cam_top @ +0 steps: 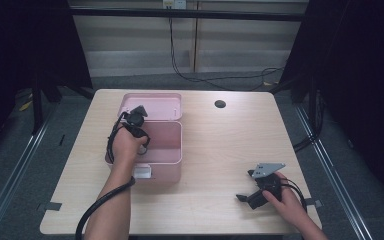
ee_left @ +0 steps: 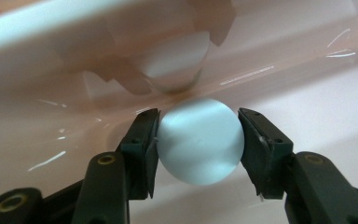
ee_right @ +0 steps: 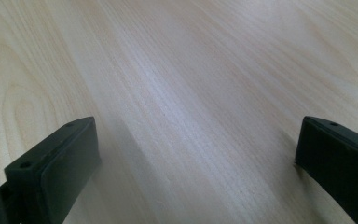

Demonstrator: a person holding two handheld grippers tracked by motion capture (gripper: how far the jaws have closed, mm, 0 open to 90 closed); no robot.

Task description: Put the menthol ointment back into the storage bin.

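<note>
On the pale wooden table (cam_top: 215,150) stands an open pink plastic box (cam_top: 167,150), its lid (cam_top: 152,106) raised behind. The left gripper (cam_top: 136,120) dips inside the box; the right gripper (cam_top: 252,192) rests well right of it.

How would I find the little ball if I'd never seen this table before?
Look for the pink box with its lid open on the left part of the wooden table. The left hand-held gripper reaches down inside it. Pinched between its two black jaws is the ball: pale, smooth and round, the one light thing against the pink walls.
</note>
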